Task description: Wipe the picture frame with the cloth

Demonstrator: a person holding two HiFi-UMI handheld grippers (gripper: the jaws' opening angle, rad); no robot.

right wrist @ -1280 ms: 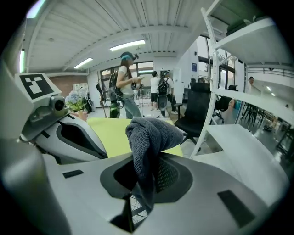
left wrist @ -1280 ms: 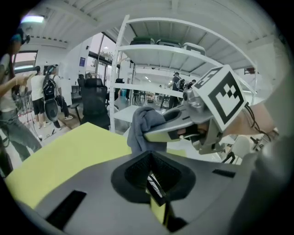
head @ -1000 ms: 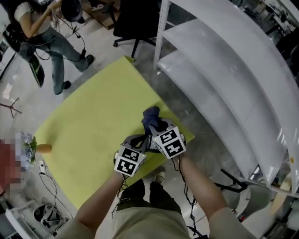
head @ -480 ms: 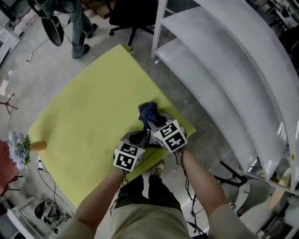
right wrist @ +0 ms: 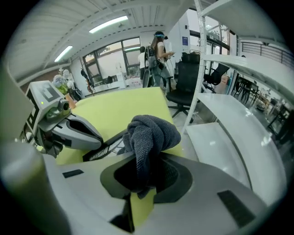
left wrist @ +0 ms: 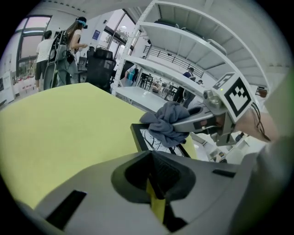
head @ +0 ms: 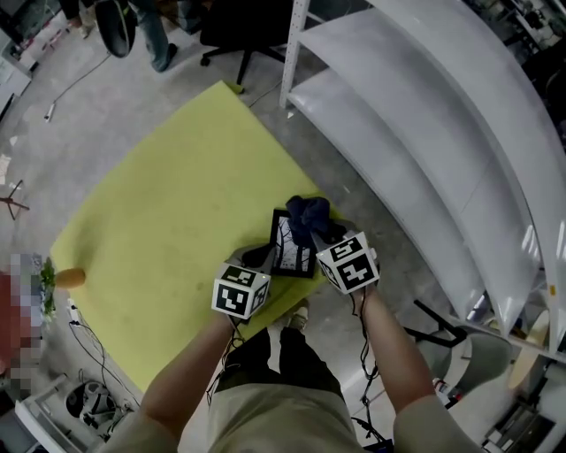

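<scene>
A small black picture frame [head: 290, 245] with a branch print lies near the front right corner of the yellow table [head: 168, 212]. My left gripper [head: 263, 257] reaches its near left edge; its jaws look shut on the frame's edge, which shows just past the tips as the frame [left wrist: 149, 137]. My right gripper [head: 320, 232] is shut on a bunched dark blue cloth [head: 309, 215], which rests on the frame's far right corner. In the right gripper view the cloth [right wrist: 149, 135] bulges out of the jaws, with the left gripper [right wrist: 94, 134] beside it.
White shelving [head: 424, 150] curves along the right side, close to the table's corner. A black office chair [head: 239, 26] stands beyond the far edge, with a person's legs [head: 159, 35] further back. A small orange object [head: 69, 277] sits at the table's left edge. Cables lie on the floor.
My right gripper has carried the cloth to the right and back, which uncovered the frame's face. The left gripper stays at the frame's near edge. The person at the back has walked further away.
</scene>
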